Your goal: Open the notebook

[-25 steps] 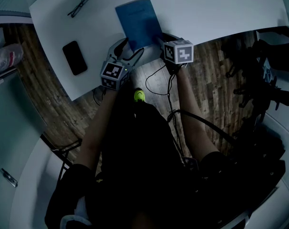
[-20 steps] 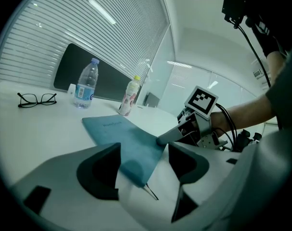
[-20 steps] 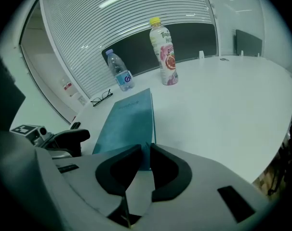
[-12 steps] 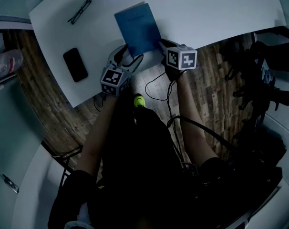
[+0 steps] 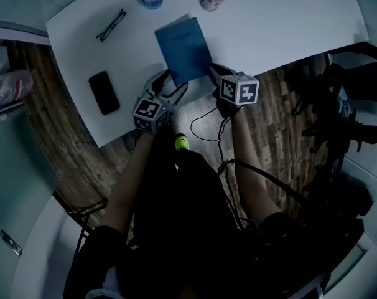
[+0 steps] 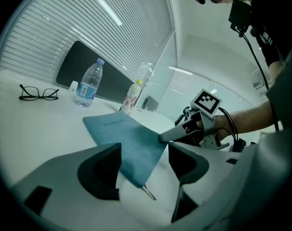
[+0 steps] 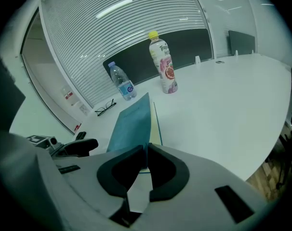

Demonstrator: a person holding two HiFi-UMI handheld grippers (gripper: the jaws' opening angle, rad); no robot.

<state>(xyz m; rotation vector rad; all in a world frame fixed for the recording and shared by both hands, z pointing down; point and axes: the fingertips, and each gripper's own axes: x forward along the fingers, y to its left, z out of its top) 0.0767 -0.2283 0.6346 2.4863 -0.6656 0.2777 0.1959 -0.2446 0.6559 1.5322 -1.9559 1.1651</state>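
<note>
Between the right tongs [image 7: 146,150]: the notebook [image 5: 183,48] cover's near edge, clamped, lifted off the pages. Just been closing onto it. Left of them, left tongs [image 6: 144,148] apart, gripping nothing, notebook's other near corner just ahead on the surface [image 5: 288,23]. Beyond both tongs, water bottle [image 7: 122,82], juice bottle [image 7: 164,64], glasses [image 7: 106,108].

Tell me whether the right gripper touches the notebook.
Touching. The right gripper view shows it: the right gripper, its jaws having just been closing, pinches the raised cover of the notebook.
</note>
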